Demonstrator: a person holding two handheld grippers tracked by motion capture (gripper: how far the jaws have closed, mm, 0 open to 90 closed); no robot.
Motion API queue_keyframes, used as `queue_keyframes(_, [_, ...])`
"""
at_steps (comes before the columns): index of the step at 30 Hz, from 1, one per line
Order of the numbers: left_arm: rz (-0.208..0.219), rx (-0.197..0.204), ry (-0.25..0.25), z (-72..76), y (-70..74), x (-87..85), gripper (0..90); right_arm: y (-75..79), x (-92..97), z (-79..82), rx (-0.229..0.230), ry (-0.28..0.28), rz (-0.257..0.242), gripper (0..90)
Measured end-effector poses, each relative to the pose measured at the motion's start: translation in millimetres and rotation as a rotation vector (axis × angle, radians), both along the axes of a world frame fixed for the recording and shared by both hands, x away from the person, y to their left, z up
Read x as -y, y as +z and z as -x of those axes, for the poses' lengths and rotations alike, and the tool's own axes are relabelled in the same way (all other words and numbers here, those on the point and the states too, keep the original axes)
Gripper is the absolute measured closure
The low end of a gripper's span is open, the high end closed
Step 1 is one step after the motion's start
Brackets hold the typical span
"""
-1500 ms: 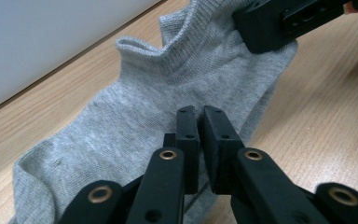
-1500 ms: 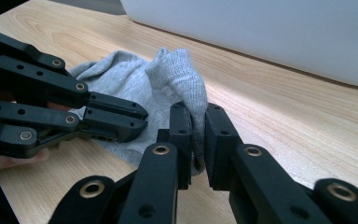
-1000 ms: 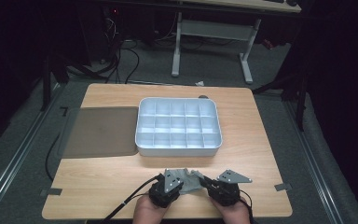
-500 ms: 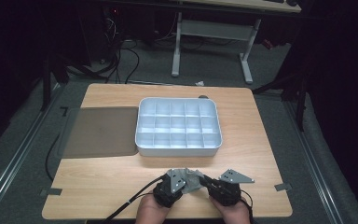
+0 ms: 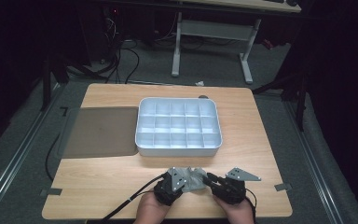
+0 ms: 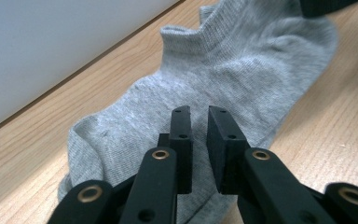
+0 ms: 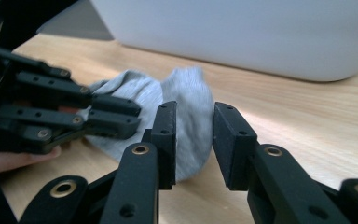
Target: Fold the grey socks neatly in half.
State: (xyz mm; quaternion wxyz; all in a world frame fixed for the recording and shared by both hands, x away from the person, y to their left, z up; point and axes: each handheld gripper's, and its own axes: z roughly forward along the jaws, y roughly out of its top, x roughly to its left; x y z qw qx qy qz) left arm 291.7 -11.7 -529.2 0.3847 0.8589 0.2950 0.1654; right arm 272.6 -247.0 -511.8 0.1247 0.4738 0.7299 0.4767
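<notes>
While sock [image 6: 223, 79] lies under left tool [image 6: 199, 116], narrow gap; right tool [image 7: 194, 121] just opened, sock between jaws.

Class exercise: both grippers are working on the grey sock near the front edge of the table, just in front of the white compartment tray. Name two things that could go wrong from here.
1. The right gripper's jaws have just been opening with a fold of the grey sock between them; the fold may slip free and flatten.
2. The left gripper stands nearly closed over the sock, with no fabric visibly pinched, so a pull could leave it behind.
</notes>
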Motion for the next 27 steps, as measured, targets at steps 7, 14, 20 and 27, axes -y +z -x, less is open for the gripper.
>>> queue_keyframes(7, [0.006,0.001,-0.007,-0.2,-0.7,-1.2,80.3,-9.1,0.9,-11.1,-0.064,-0.055,0.084,68.8])
queue_keyframes(14, [0.011,0.010,-0.010,0.5,-1.8,-1.8,80.4,-17.8,-12.0,-23.6,-0.131,-0.011,0.129,65.9])
queue_keyframes(20, [0.006,0.019,-0.012,1.3,-2.2,-2.6,80.4,-18.8,-21.1,-19.8,-0.120,0.054,0.151,81.7])
queue_keyframes(27, [-0.004,0.023,-0.013,1.4,-1.7,-4.4,80.5,-6.5,-11.2,-12.5,-0.056,0.044,0.093,86.4])
